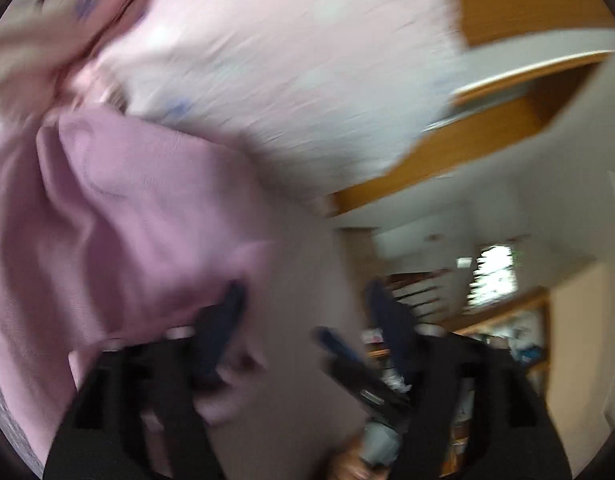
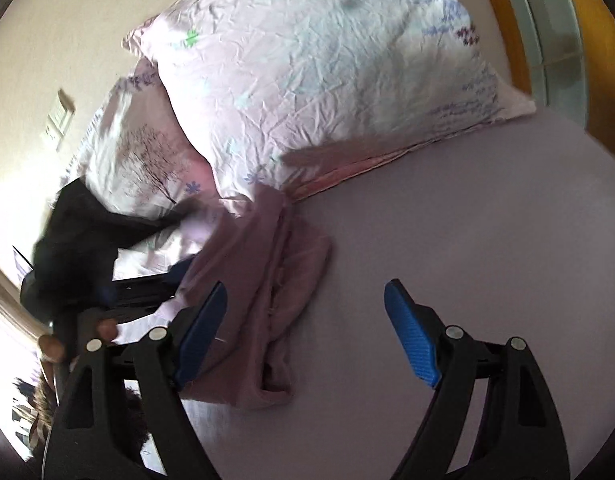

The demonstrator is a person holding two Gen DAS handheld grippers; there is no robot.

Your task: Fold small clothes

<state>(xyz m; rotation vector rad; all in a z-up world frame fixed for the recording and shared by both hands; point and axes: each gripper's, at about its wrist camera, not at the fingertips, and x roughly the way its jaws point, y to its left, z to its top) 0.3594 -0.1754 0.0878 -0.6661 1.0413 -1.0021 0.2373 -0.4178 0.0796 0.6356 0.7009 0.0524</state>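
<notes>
A small mauve-pink garment (image 2: 267,304) lies crumpled on the lilac bed sheet (image 2: 447,240), just below a pillow. My right gripper (image 2: 307,328) is open above the sheet, its left finger (image 2: 201,332) over the garment's edge and its right finger over bare sheet. In the blurred left wrist view the same pink garment (image 1: 119,216) fills the left side. My left gripper (image 1: 303,312) is open, with the cloth lying against its left finger (image 1: 223,320). The left gripper's black body (image 2: 79,256) shows in the right wrist view beside the garment.
A large pink-and-white patterned pillow (image 2: 327,72) lies at the head of the bed, with a second one (image 2: 143,152) behind it. A wooden bed frame (image 2: 507,20) edges the mattress. The other gripper (image 1: 359,376) and room furniture show at lower right in the left wrist view.
</notes>
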